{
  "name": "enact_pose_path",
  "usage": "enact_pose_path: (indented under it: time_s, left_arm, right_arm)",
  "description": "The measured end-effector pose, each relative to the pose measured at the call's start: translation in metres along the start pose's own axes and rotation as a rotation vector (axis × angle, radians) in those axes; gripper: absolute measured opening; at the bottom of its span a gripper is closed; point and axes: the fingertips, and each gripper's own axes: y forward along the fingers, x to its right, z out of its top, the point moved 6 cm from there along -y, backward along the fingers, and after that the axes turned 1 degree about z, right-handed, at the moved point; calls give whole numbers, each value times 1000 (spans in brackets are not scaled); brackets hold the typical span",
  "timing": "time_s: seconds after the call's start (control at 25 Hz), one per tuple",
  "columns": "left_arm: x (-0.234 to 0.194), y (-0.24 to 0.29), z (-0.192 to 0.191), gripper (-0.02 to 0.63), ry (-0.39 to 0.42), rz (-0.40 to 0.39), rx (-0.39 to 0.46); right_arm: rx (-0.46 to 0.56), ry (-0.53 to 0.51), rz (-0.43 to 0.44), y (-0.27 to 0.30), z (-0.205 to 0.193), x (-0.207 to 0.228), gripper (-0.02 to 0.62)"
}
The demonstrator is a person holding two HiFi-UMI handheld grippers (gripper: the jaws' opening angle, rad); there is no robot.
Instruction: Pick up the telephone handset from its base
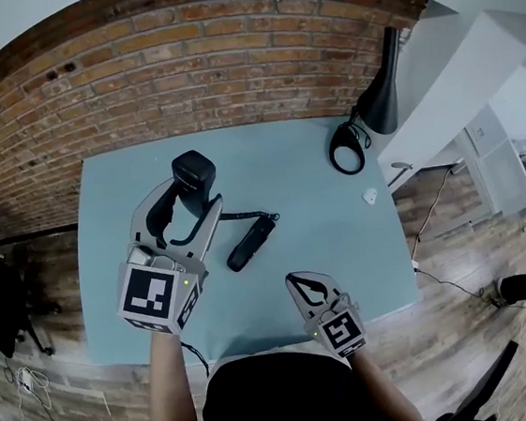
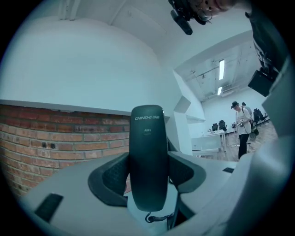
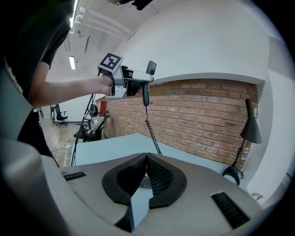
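Note:
A black telephone handset [image 1: 193, 178] is up off the blue-grey table [image 1: 343, 252], and my left gripper [image 1: 183, 203] is shut on it. In the left gripper view the handset [image 2: 148, 161] stands upright between the two pads, which press its sides. Its slim black base [image 1: 251, 243] lies on the table just right of that gripper. The right gripper view shows the handset [image 3: 148, 76] held high, with a coiled cord [image 3: 152, 133] hanging down toward the table. My right gripper [image 1: 299, 281] hovers over the table's near edge, shut, its pads [image 3: 159, 177] meeting at the tips on nothing.
A black desk lamp [image 1: 383, 87] stands at the far right corner with a looped cable [image 1: 347, 148] beside it. A small white object [image 1: 370, 196] lies near the right edge. A brick wall [image 1: 181, 73] backs the table. A person [image 2: 242, 126] stands far off.

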Motion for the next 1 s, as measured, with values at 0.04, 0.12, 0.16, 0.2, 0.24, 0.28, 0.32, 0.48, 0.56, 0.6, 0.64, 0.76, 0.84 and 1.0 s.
enact_pose_path:
  time_s: [0.04,0.12,0.16,0.2,0.24,0.28,0.32,0.48,0.56,0.6,0.64,0.76,0.84,1.0]
  left_arm:
    - [0,-4,4,273,4,-1,12]
    - [0,-11,10,273,8,-5,37]
    - [0,-15,12,273,8,-6,49]
    - [0,-19,15,273,9,-6,60]
    - [1,-23,17,273,12,-7,71]
    - [1,-26,19,273,17,-7,81]
    - [2,-30,21,273,23,-9,91]
    - [10,-41,27,273,53,-16,147]
    - [14,-47,28,273,67,-20,168]
    - [17,-49,28,273,74,-22,176]
    - [20,-51,28,273,81,-25,184]
    - [32,-58,23,273,98,-35,196]
    - [38,-64,16,273,97,-40,189]
    - [47,-72,2,273,58,-57,189]
  right_arm:
    - [11,-7,-2,0,2,-1,23]
    - [29,-12,-8,1,6,-4,23]
    - [38,-13,-11,2,8,-6,23]
    - [45,-12,-16,2,11,-7,23]
    - [53,-12,-21,3,14,-8,23]
    - [62,-14,-27,2,18,-8,23]
    - [73,-18,-32,1,22,-8,23]
    - [113,-29,-56,-3,39,-4,23]
    - [131,-37,-65,-6,48,-1,23]
    - [139,-41,-69,-7,52,0,23]
    - [146,-42,-75,-9,55,1,23]
    - [164,-42,-88,-15,65,3,23]
    - [172,-45,-87,-17,70,3,23]
    - [196,-53,-83,-15,78,1,23]
